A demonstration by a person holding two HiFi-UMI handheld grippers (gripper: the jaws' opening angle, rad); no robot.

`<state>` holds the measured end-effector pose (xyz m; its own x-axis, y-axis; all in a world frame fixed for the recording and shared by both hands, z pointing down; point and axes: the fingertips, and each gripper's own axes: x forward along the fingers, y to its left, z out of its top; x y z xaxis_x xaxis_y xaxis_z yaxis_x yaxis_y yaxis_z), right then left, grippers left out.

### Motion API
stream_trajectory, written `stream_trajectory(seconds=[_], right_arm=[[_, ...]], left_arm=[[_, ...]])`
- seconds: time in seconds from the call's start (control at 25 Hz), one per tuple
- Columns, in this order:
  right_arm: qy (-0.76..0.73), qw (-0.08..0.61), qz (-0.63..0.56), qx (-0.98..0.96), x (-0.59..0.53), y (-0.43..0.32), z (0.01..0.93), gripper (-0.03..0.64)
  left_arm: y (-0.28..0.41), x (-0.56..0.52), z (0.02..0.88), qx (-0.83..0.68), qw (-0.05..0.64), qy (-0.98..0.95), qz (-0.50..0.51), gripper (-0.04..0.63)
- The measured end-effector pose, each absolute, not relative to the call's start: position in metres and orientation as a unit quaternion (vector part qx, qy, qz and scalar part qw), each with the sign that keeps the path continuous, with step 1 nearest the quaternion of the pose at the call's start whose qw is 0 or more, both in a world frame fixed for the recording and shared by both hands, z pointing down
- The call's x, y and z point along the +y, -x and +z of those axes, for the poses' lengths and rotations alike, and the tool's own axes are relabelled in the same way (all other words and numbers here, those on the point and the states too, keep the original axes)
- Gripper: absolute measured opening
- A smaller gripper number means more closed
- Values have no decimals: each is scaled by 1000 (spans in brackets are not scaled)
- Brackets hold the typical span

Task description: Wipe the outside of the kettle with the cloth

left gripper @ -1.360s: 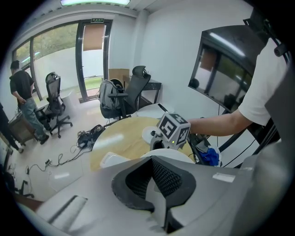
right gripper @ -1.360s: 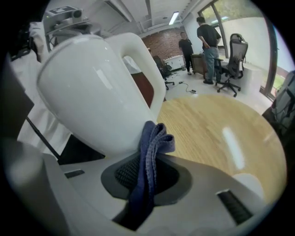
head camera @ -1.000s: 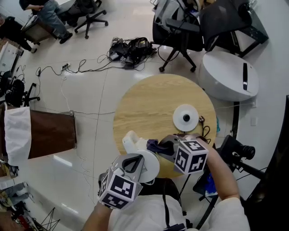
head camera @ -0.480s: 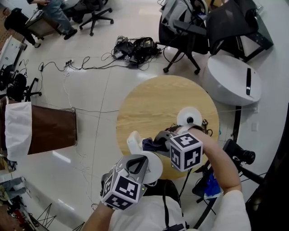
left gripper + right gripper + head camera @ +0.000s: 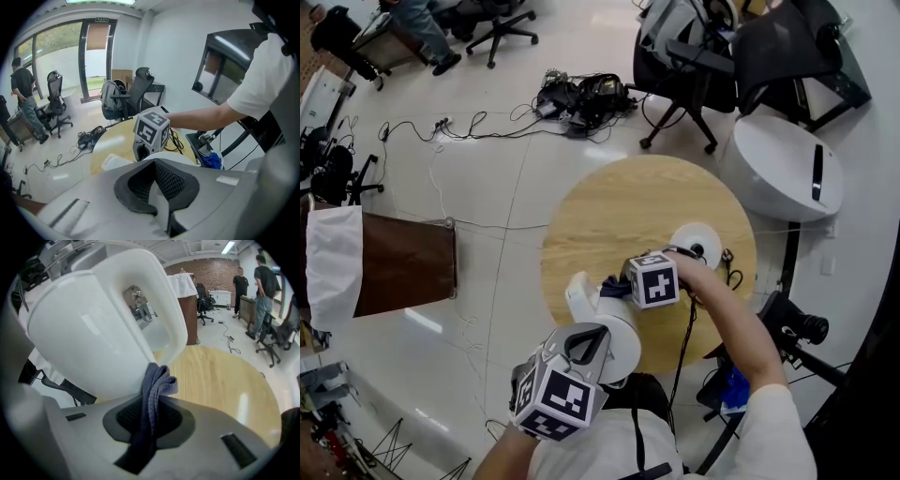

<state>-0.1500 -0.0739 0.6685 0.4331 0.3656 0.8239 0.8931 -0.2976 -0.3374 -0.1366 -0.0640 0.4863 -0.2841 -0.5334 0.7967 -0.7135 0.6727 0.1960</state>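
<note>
A white kettle (image 5: 621, 339) stands tilted at the near edge of the round wooden table (image 5: 619, 211). My left gripper (image 5: 584, 345) is shut on its near top edge; in the left gripper view a white piece sits between the pads (image 5: 161, 185). My right gripper (image 5: 617, 289) is shut on a dark blue-grey cloth (image 5: 609, 291). In the right gripper view the cloth (image 5: 157, 380) sticks out of my right gripper (image 5: 150, 416) and touches the kettle (image 5: 89, 338) low on its side, just below the handle loop (image 5: 171, 319).
The kettle's white round base (image 5: 697, 244) with its cord lies on the table's right side. Around the table are office chairs (image 5: 684, 66), a white round table (image 5: 778, 164), a brown cabinet (image 5: 403, 267), floor cables (image 5: 581, 98) and a camera on a stand (image 5: 797, 323).
My right gripper has dropped with the cloth and shifted left, from above the kettle to low against its far side. The left gripper and the kettle have stayed put.
</note>
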Motion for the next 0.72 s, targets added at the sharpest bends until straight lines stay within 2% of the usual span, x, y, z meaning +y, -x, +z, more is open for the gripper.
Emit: stream_trajectory(seconds=[0.4,0.6,0.72], right_arm=[[676,472,-305,-478,-83,160,717,72],[620,475,-264,-566,-106,173,676,72],[559,448,-168,-677,-124,193,632,72]], left_arm=[[138,-58,489,-799,447,-389,101,0],[141,-57,491,-802,449,-387,81,0],[145,-48,487,-804,446,-386,72,0]])
